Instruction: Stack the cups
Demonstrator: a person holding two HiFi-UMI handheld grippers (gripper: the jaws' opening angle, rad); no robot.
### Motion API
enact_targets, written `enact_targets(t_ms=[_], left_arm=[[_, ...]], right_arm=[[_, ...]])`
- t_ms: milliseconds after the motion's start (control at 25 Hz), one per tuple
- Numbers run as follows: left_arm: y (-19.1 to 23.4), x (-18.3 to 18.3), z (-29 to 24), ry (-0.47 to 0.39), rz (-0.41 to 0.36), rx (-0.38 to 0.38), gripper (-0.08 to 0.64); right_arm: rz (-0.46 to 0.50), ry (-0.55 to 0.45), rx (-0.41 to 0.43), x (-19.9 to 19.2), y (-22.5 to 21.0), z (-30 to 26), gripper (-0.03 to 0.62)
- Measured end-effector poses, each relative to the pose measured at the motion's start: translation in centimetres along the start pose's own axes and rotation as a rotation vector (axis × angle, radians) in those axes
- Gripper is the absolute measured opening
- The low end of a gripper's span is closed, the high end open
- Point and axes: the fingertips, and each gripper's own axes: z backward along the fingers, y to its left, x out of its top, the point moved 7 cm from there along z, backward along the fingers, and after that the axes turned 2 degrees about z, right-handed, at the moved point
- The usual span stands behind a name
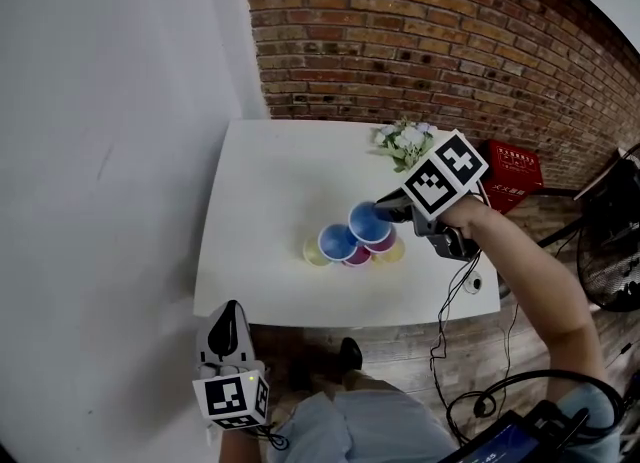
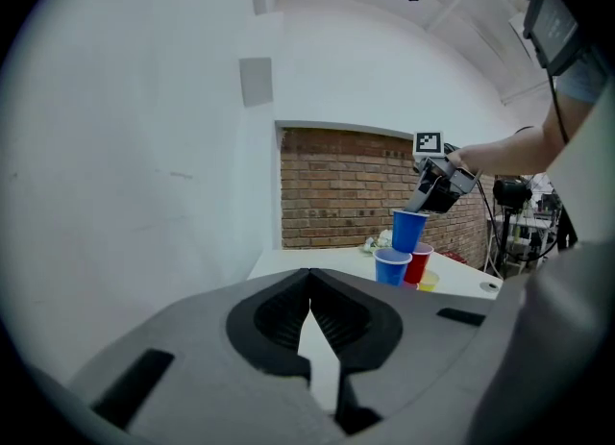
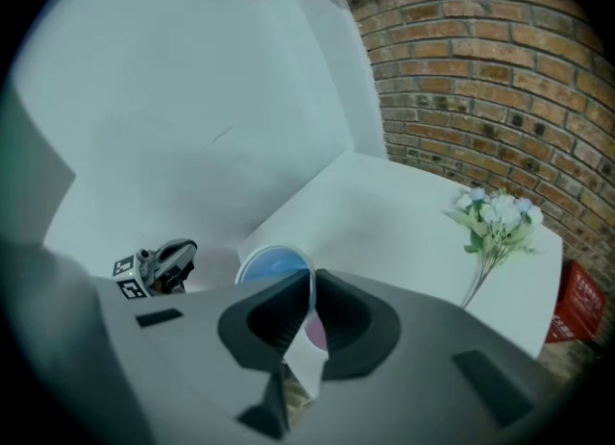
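While the right gripper [image 1: 388, 213], jaws nearly closed, is pinching the thin rim of the blue cup [image 1: 368, 223] just below it, this light, crushable cup is probably needing gentle pressure.

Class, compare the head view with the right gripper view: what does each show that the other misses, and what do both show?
Only the head view: the second blue cup, the person's shoe, and the right gripper seen from outside. Only the right gripper view: a close look at its fingers pinching the rim of the blue cup. Both: the white table, the flowers, the left gripper and the brick wall.
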Motion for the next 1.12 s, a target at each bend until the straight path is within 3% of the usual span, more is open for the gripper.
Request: enact_targets(t_ms=[640, 1120], left_arm=[[0.3, -0.1, 0.0, 0.006, 0.009, 0.008, 0.009], [0.1, 0.1, 0.1, -0.006, 0.009, 0.008, 0.009]], right_arm=[[0.058, 0.005, -0.013, 0.5, 0.2, 0.2, 0.08], [0.079, -0.08, -0.059, 1.2, -0.3, 1.5, 0.144]])
